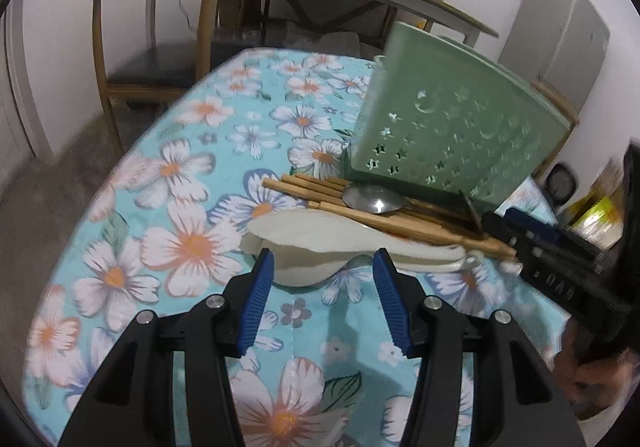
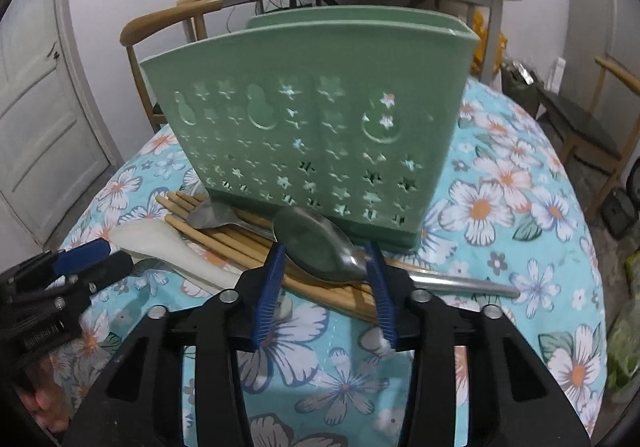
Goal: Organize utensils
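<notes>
Both grippers' jaws stand parted, gripping nothing — the left gripper (image 1: 323, 259) over the white spoon (image 1: 320, 243), whose bowl is half hidden; the right gripper (image 2: 326, 251) flanking the metal spoon (image 2: 320, 247), chopsticks (image 2: 224, 239) buried beneath at 10 o'clock

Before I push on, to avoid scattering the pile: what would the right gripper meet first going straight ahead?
Most likely the large metal spoon, lying on the bamboo chopsticks: its bowl sits between the right gripper fingers. Behind it stands the green perforated plastic utensil holder. Depth is uncertain.
</notes>
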Tool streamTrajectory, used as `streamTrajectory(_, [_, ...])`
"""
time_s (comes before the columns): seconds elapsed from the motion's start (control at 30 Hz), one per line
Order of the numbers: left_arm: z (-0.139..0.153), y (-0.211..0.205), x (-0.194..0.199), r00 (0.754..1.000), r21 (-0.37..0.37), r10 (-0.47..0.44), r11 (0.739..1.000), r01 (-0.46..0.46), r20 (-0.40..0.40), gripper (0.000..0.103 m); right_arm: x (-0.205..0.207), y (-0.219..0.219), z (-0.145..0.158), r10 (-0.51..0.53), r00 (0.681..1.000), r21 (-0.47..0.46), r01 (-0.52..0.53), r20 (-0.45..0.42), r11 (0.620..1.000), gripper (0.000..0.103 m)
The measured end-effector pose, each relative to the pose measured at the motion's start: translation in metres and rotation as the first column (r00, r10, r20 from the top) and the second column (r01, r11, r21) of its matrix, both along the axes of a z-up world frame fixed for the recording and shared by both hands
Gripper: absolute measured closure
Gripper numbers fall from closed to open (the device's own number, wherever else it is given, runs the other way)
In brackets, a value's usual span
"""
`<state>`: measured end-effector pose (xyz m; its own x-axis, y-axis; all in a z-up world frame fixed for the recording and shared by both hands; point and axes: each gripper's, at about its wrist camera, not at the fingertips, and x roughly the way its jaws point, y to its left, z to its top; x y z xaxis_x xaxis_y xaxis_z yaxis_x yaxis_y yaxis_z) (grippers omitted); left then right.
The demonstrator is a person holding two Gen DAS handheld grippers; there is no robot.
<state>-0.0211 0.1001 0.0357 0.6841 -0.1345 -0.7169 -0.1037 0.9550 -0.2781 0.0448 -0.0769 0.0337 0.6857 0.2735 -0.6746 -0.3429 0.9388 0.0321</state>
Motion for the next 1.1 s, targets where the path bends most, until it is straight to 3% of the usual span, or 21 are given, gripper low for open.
streamTrajectory(0.13, [-0.007, 0.031, 0.012, 0.999, -0.199, 0.012, 0.980, -0.020, -0.040, 0.053, -0.002, 0.006, 0.004, 0.042, 0.999, -0.019, -0.042, 0.030, 0.999, 0.053])
streamTrajectory(0.27, [-0.007, 0.047, 0.021, 0.999, -0.296, 0.026, 0.955, -0.035, -0.035, 0.053, 0.002, 0.019, 0.000, 0.079, 0.996, -0.080, -0.076, 0.035, 0.994, 0.056])
streamTrajectory(0.4, [-0.004, 0.045, 0.023, 1.000, -0.281, 0.028, 0.959, -0.030, -0.010, 0.053, 0.016, 0.017, -0.011, 0.059, 0.998, -0.079, -0.061, -0.028, 0.995, 0.073])
streamTrajectory(0.47, [0.000, 0.042, 0.022, 1.000, -0.262, 0.014, 0.965, -0.012, 0.005, 0.053, 0.019, 0.014, -0.012, 0.054, 0.998, -0.052, -0.056, -0.035, 0.997, 0.090])
streamTrajectory(0.73, [-0.001, 0.032, 0.023, 1.000, -0.255, -0.003, 0.967, 0.002, -0.002, 0.053, 0.010, -0.003, -0.001, -0.012, 0.999, -0.025, 0.013, 0.032, 1.000, 0.096])
streamTrajectory(0.87, [0.006, 0.026, 0.020, 1.000, -0.231, 0.005, 0.973, 0.000, 0.022, 0.053, 0.006, -0.027, 0.008, -0.053, 0.998, 0.037, 0.051, 0.040, 0.998, 0.097])
streamTrajectory(1.1, [0.020, 0.025, 0.016, 0.996, -0.295, 0.035, 0.955, -0.010, 0.077, 0.053, -0.002, -0.050, 0.018, -0.093, 0.993, 0.068, 0.088, 0.075, 0.994, 0.098])
